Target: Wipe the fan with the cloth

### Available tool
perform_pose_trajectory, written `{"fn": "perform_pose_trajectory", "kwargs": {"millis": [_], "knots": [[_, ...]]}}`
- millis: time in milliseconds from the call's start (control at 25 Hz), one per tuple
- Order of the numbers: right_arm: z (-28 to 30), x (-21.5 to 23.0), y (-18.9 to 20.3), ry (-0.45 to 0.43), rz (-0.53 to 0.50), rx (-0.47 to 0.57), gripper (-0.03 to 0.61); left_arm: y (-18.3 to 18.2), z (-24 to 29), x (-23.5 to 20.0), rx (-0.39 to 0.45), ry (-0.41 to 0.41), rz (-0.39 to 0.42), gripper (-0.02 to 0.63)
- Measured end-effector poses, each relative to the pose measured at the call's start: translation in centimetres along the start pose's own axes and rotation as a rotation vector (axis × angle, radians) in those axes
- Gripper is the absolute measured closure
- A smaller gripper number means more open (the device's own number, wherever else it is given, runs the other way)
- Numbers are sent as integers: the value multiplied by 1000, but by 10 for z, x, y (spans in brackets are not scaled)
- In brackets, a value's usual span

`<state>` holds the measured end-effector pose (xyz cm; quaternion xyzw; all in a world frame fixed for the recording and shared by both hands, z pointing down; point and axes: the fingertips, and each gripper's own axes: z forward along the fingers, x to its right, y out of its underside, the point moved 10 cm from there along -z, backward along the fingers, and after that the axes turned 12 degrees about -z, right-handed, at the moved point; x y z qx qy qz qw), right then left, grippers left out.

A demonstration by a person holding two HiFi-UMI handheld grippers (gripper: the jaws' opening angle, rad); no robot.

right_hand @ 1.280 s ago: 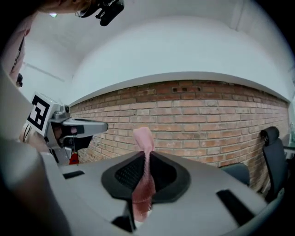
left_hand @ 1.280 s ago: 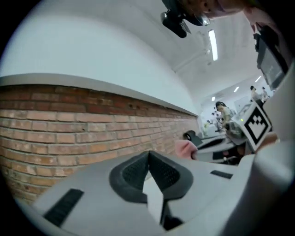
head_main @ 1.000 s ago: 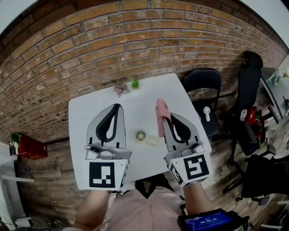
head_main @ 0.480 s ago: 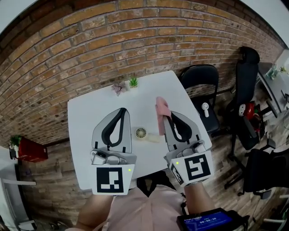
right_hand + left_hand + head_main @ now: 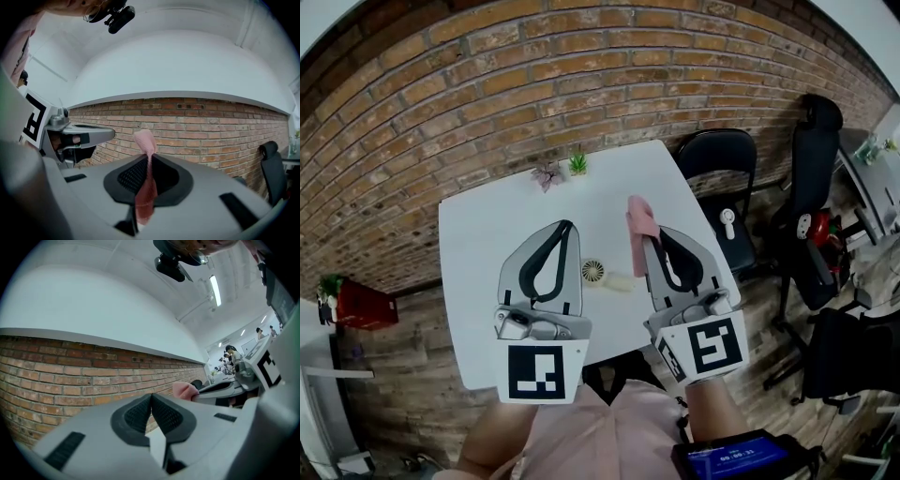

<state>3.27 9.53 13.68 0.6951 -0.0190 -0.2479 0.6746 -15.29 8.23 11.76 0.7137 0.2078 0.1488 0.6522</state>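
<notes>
A small cream hand fan [image 5: 598, 274] lies on the white table [image 5: 487, 244], between my two grippers in the head view. My right gripper [image 5: 645, 234] is shut on a pink cloth [image 5: 639, 228], which sticks up past its tips; in the right gripper view the cloth [image 5: 146, 178] runs pinched between the jaws of that gripper [image 5: 149, 157]. My left gripper [image 5: 566, 225] hovers left of the fan, shut with nothing in it; the left gripper view shows its tips [image 5: 151, 395] closed together, the cloth [image 5: 185, 390] to the right. Both are held above the table.
Two small potted plants [image 5: 562, 171] stand at the table's far edge by the brick wall [image 5: 534, 84]. A black folding chair [image 5: 727, 197] with a small white object on its seat stands right of the table, an office chair [image 5: 816, 178] beyond it.
My left gripper has shifted slightly right and forward, toward the fan. The right gripper with the cloth has stayed where it was.
</notes>
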Motion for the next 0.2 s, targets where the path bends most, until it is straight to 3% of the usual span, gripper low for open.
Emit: {"fn": "perform_pose_trajectory", "kwargs": {"millis": [200], "knots": [[5, 0, 4, -10, 0, 0, 552, 5, 3, 0, -5, 1, 19, 601]]}}
